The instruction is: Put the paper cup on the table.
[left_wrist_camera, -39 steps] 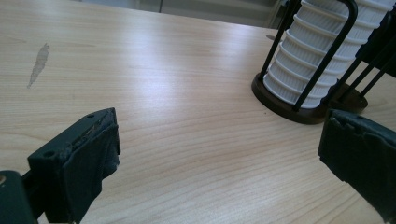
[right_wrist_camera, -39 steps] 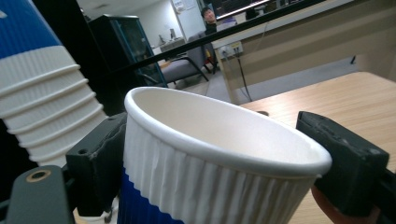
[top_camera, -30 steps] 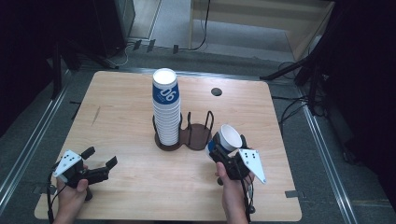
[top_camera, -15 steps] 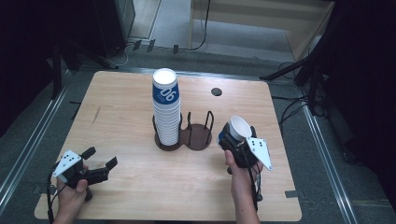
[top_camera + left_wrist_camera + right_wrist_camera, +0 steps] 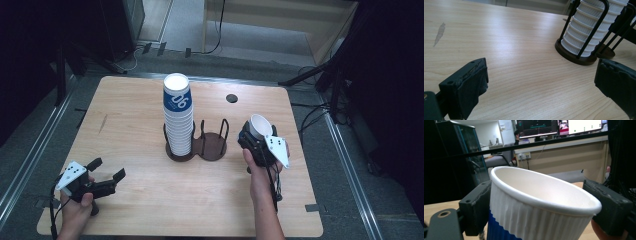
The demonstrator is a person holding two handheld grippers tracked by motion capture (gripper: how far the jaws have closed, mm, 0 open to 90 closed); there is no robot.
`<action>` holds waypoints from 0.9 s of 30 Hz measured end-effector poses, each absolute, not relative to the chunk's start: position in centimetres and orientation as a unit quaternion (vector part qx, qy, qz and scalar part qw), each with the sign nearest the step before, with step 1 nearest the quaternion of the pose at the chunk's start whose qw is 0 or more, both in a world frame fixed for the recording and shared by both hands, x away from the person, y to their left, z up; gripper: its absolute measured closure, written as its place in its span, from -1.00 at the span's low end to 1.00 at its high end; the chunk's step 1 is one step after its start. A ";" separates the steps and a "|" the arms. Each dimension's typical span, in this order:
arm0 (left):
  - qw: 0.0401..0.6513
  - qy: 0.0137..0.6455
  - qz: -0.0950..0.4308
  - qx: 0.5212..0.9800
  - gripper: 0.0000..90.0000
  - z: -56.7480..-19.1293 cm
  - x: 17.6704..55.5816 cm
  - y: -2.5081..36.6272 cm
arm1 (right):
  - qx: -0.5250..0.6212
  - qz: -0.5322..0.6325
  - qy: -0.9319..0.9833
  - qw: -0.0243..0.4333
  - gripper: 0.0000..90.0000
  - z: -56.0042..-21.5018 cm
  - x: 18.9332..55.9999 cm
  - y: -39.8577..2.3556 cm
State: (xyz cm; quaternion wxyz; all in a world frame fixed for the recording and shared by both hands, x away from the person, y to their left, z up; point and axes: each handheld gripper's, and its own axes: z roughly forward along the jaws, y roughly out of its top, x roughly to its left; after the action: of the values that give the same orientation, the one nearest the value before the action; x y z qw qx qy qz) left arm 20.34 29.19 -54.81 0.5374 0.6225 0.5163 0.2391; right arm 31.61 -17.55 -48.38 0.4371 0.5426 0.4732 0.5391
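A tall stack of white and blue ribbed paper cups stands in the left ring of a dark two-ring cup holder; the right ring is bare. My right gripper is shut on a single white and blue cup, held upright above the table right of the holder. My left gripper rests low near the front left corner, open, with nothing between its jaws.
The wooden table has a small round black hole near its far edge. Dark floor, cables and stands surround it. A grey smudge marks the wood on the left.
My right gripper has carried the cup to the right and slightly away from the holder. My left gripper has stayed where it was.
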 end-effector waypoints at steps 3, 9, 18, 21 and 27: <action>0.541 0.516 0.238 0.620 -1.00 -54.8 20.3 29.3 | 0.551 0.529 0.470 0.443 -0.70 -49.1 32.4 -17.9; 0.543 0.516 0.237 0.619 -1.00 -54.8 20.3 29.3 | 0.554 0.509 0.477 0.454 -0.70 -50.1 34.0 -18.5; 0.547 0.516 0.233 0.616 -1.00 -54.8 20.3 29.4 | 0.558 0.464 0.500 0.472 -0.70 -51.3 36.6 -19.4; 0.547 0.516 0.233 0.617 -1.00 -54.8 20.3 29.4 | 0.562 0.453 0.504 0.475 -0.70 -51.7 37.4 -19.8; 0.546 0.515 0.234 0.618 -1.00 -54.8 20.3 29.4 | 0.560 0.432 0.527 0.471 -0.71 -52.1 38.5 -19.8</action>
State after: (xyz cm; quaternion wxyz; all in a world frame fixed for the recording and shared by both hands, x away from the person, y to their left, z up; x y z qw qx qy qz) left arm 20.27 29.37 -54.77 0.5459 0.6185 0.5146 0.2339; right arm 38.54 -19.84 -52.13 0.4712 0.5600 0.5273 0.4317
